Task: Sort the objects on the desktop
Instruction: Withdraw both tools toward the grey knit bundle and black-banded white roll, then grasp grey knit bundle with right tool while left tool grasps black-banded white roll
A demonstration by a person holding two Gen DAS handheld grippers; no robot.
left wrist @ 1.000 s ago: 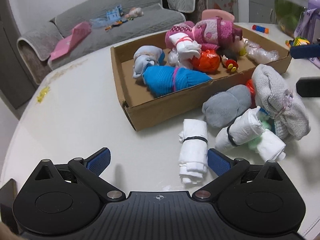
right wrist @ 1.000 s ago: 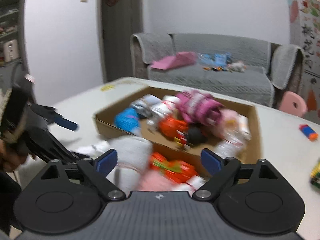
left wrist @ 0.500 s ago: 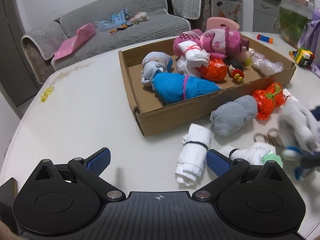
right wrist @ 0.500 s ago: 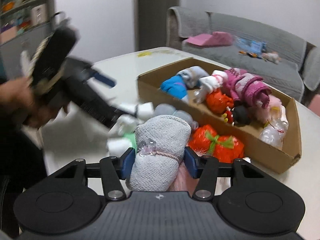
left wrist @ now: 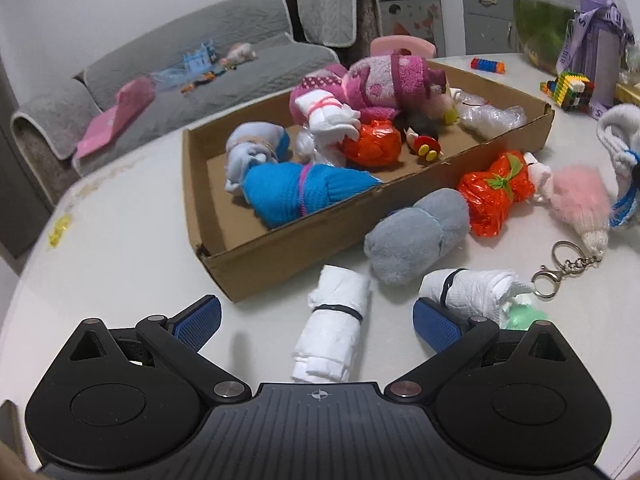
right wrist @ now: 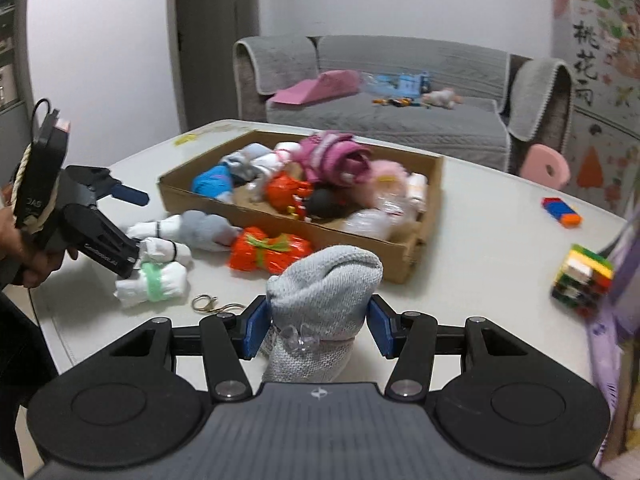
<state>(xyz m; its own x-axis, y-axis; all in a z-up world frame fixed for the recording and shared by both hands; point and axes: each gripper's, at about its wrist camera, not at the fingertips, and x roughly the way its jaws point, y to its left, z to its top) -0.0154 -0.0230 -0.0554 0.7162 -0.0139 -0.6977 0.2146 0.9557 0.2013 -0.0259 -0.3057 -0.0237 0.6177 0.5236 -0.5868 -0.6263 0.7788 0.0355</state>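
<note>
My right gripper (right wrist: 316, 330) clenched on grey knit bundle (right wrist: 324, 300), lifted clear for sorting; cardboard box (right wrist: 404, 258) at twelve o'clock. My left gripper (left wrist: 316, 320) released, straddling white roll (left wrist: 334, 328), likely next pick.

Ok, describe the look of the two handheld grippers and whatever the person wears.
Both grippers, left and right, are matte black with ribbed tops, round pivot discs, silver screws and blue textured pads. Seen from the right wrist, the left one has white lettering, a rope wrap and a thin black cable. The clothing looks dark.
</note>
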